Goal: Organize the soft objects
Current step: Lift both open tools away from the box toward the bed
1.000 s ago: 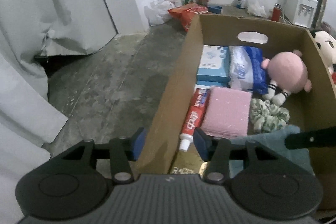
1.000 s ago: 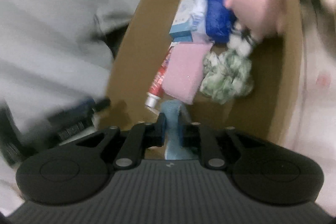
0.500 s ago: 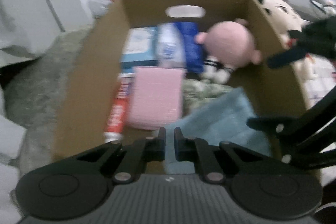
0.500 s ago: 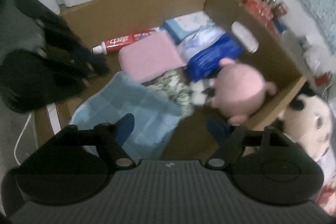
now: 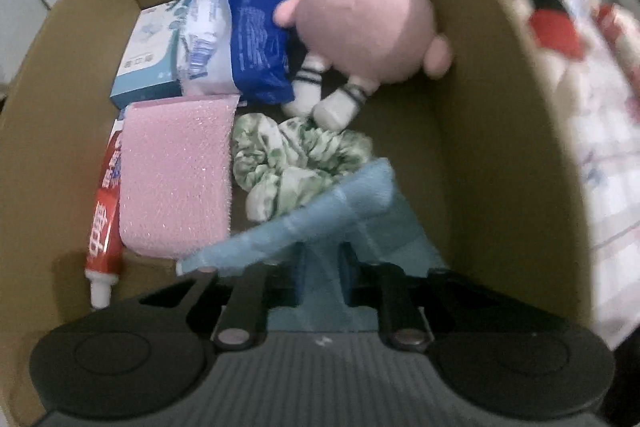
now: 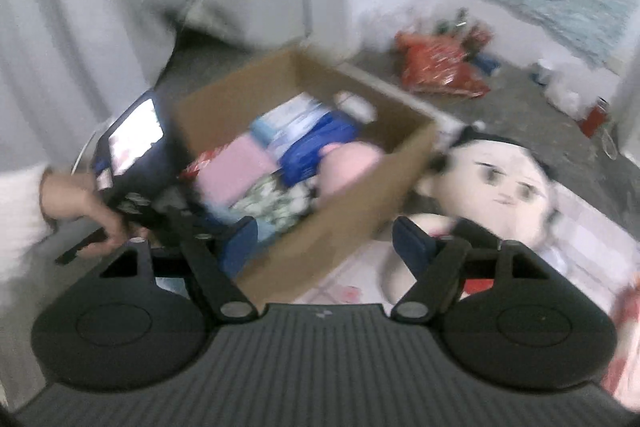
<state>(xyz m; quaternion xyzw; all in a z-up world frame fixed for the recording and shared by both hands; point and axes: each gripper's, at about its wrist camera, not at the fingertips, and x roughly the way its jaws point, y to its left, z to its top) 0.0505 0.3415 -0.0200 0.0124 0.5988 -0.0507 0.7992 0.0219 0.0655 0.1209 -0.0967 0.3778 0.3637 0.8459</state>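
Note:
An open cardboard box (image 5: 492, 131) holds a pink plush doll (image 5: 364, 23), a pink sponge (image 5: 176, 179), a green-and-white scrunchie (image 5: 296, 163) and a light blue cloth (image 5: 352, 199). My left gripper (image 5: 323, 283) points steeply down into the box's near side. Its pads still pinch a fold of the blue cloth while the jaws are opening. In the right wrist view, my right gripper (image 6: 324, 241) is open and holds nothing. It hovers above the near corner of the box (image 6: 360, 211), with a large white-faced doll (image 6: 504, 191) just beyond its right finger.
A toothpaste tube (image 5: 104, 223), a blue packet (image 5: 256, 31) and a tissue box (image 5: 148, 63) lie along the box's left and far side. A person's hand (image 6: 80, 203) holds the left gripper. A red bag (image 6: 436, 67) lies on the concrete floor; white curtains hang at left.
My right gripper let go of the blue cloth, opened wide and drew up and back from the box. My left gripper moved over the box, tilted down and closed on the cloth.

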